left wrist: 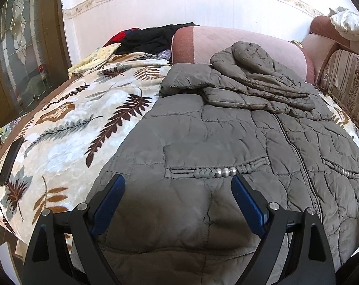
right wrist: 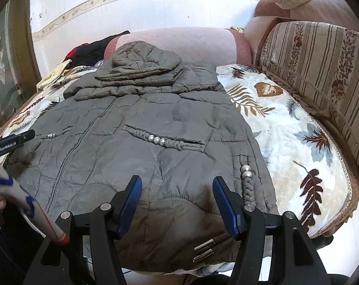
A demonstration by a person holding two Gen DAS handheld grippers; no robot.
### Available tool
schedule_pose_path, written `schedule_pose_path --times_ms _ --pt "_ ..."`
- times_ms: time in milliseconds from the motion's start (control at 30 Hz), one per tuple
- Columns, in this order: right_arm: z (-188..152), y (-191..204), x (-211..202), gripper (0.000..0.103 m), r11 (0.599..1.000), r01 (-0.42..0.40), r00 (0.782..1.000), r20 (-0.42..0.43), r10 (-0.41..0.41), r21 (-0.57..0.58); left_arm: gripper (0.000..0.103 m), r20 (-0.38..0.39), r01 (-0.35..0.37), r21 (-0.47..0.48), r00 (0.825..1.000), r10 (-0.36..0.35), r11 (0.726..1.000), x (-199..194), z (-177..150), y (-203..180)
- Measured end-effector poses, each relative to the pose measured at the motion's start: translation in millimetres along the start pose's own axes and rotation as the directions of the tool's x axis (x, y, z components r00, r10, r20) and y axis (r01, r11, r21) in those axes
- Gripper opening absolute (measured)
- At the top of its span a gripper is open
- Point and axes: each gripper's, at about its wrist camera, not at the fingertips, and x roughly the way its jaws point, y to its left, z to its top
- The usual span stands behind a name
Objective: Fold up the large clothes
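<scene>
A large grey quilted coat [left wrist: 203,137] [right wrist: 136,123] lies front-up on the bed, zipped, with its hood [left wrist: 248,54] [right wrist: 146,57] and sleeves folded over the chest. My left gripper [left wrist: 178,180] is open over the coat's lower left part, just below the braided pocket trim [left wrist: 217,172], with nothing between its blue pads. My right gripper [right wrist: 177,179] is open over the lower right hem, beside a braided strip with beads [right wrist: 247,180], and holds nothing either. One finger of the left gripper [right wrist: 13,140] shows at the left edge of the right wrist view.
A leaf-patterned blanket [left wrist: 67,123] [right wrist: 286,128] covers the bed. A black phone [left wrist: 9,163] lies near its left edge. Dark and red clothes [left wrist: 151,38] are piled at the back by a pink bolster [left wrist: 238,40]. A striped cushion [right wrist: 317,71] borders the right side. A person's patterned sleeve [right wrist: 13,190] is at the left.
</scene>
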Motion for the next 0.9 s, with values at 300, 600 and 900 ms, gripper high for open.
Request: schedule_pose_path --times_ms 300,600,900 --pt "0.5 -3.3 0.4 0.068 1.000 0.000 1.000 -0.002 0.000 0.017 0.090 -0.028 -0.006 -0.037 1.000 0.005 0.999 5.8 -0.1 11.4" --pt "-0.2 -3.0 1.1 0.068 1.000 0.004 1.000 -0.001 -0.004 0.018 0.091 -0.024 -0.004 -0.022 1.000 0.003 1.000 6.4 -0.1 9.0" --pt "-0.4 -8.2 -0.3 0.070 0.999 0.020 1.000 0.002 -0.020 0.036 0.090 -0.040 -0.034 -0.056 0.999 0.032 0.998 9.5 1.0 21.1"
